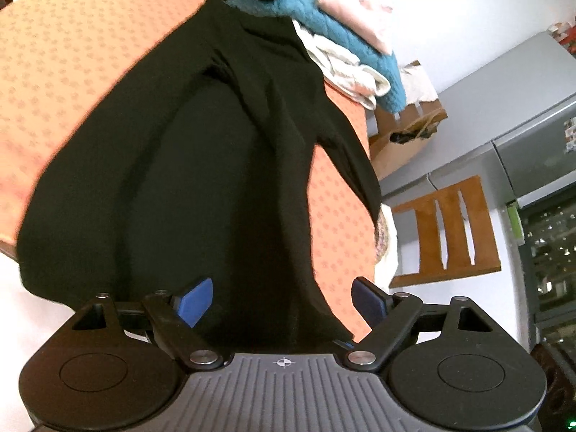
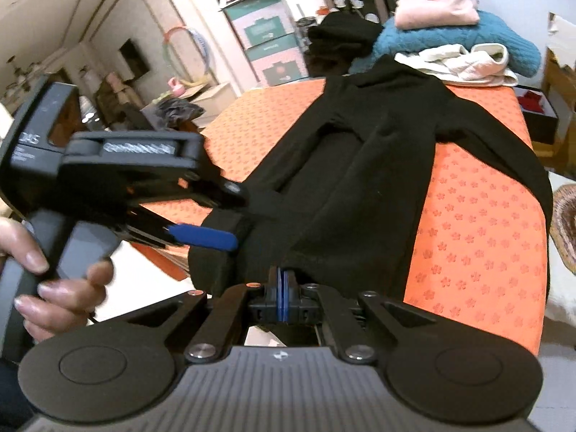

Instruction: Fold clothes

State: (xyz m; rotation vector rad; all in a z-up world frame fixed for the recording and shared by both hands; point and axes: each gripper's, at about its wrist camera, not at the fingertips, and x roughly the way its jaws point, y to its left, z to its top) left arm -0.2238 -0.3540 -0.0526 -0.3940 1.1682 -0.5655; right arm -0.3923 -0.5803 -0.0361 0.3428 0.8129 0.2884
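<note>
Long-sleeved black knit garment [image 2: 363, 165] lying lengthwise on the orange flower-patterned table cover [image 2: 478, 230], its hem at the near edge, one sleeve laid along the body and the other trailing off the table's side. The right gripper [image 2: 283, 280] is clenched on the hem; the left gripper [image 1: 280, 302] stands spread wide about the hem's other part, grasping nothing. Judged as partly arranged: no crosswise fold shows, and a heap of pink, teal and cream clothes [image 2: 457, 43] lies beyond the collar.
</note>
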